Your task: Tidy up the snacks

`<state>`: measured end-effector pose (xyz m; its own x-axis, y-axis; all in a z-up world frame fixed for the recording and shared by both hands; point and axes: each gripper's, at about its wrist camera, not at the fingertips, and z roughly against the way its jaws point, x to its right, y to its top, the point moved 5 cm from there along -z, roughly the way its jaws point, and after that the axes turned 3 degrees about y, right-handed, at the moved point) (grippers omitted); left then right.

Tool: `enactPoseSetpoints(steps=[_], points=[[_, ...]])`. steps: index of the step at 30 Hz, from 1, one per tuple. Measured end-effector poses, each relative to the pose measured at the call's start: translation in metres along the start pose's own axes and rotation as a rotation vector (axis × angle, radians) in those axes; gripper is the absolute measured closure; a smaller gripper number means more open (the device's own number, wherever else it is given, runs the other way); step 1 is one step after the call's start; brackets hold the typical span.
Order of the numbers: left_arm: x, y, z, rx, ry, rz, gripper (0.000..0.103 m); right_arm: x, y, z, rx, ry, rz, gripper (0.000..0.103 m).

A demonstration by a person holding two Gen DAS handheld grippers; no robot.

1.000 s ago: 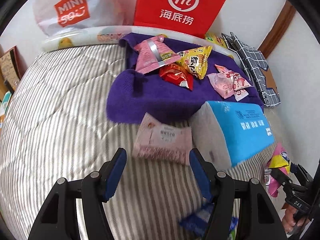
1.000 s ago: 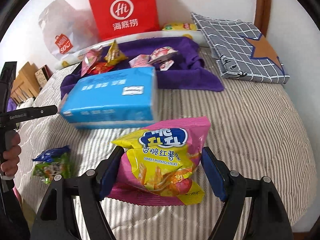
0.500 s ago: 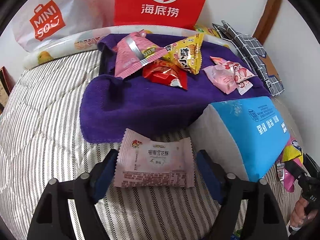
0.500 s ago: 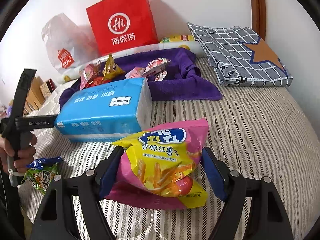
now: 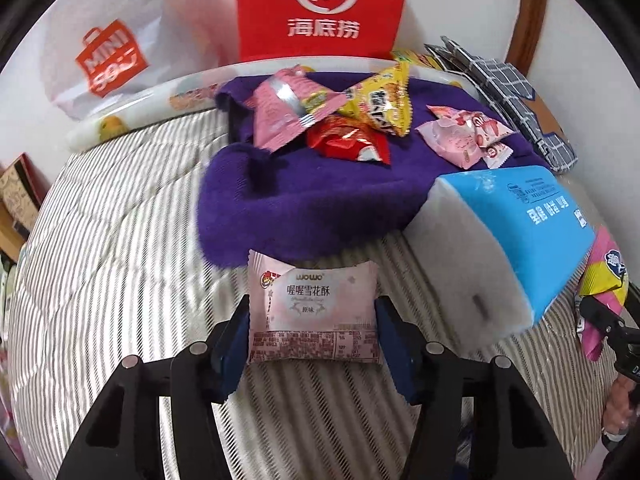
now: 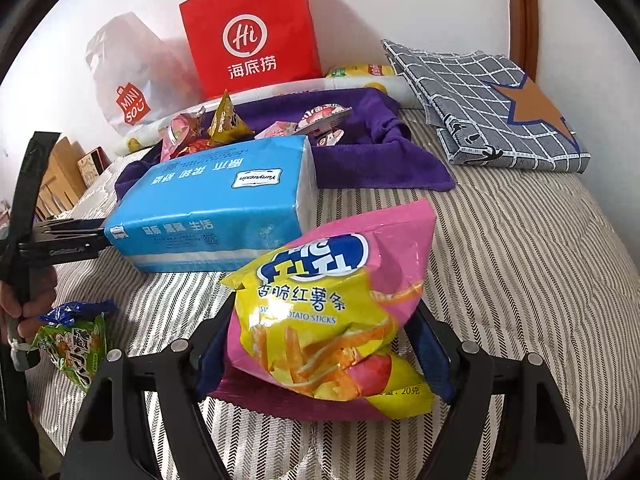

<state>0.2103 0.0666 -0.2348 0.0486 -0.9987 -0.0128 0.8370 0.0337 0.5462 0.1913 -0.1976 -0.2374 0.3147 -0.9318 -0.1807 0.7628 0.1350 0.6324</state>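
A pale pink snowflake-pastry packet (image 5: 314, 312) sits between the blue fingers of the left gripper (image 5: 312, 336), both pads pressed against its side edges, so the claw is closed on it just short of the purple towel (image 5: 320, 200); whether the packet is lifted off the striped bedcover (image 5: 120, 240) or resting on it is hard to tell from this angle. The right gripper (image 6: 324, 344) clamps a pink and yellow bag of sweet potato sticks (image 6: 336, 312), its fingers squeezing the bag's lower sides. Just beyond both stands a blue tissue pack (image 6: 216, 204), its far end against the towel. On the towel lie a pink wrapper (image 5: 288, 108), a yellow triangular snack (image 5: 380, 100), a red packet (image 5: 348, 142) and pink strawberry sweets (image 5: 464, 136). A green snack bag (image 6: 76, 344) lies on the bedcover by the left hand. Against the wall stand a red paper bag (image 6: 248, 32) and a white plastic bag (image 6: 128, 76), with a grey checked cloth (image 6: 492, 108) to the right.
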Motion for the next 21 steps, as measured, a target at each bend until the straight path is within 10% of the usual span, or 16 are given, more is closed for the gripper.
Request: enactPoseSetpoints(steps=[21], points=[[-0.005,-0.005,-0.001,0.051,0.079,0.032,0.034,0.001,-0.004,-0.011,-0.044,-0.058,0.021,0.027]])
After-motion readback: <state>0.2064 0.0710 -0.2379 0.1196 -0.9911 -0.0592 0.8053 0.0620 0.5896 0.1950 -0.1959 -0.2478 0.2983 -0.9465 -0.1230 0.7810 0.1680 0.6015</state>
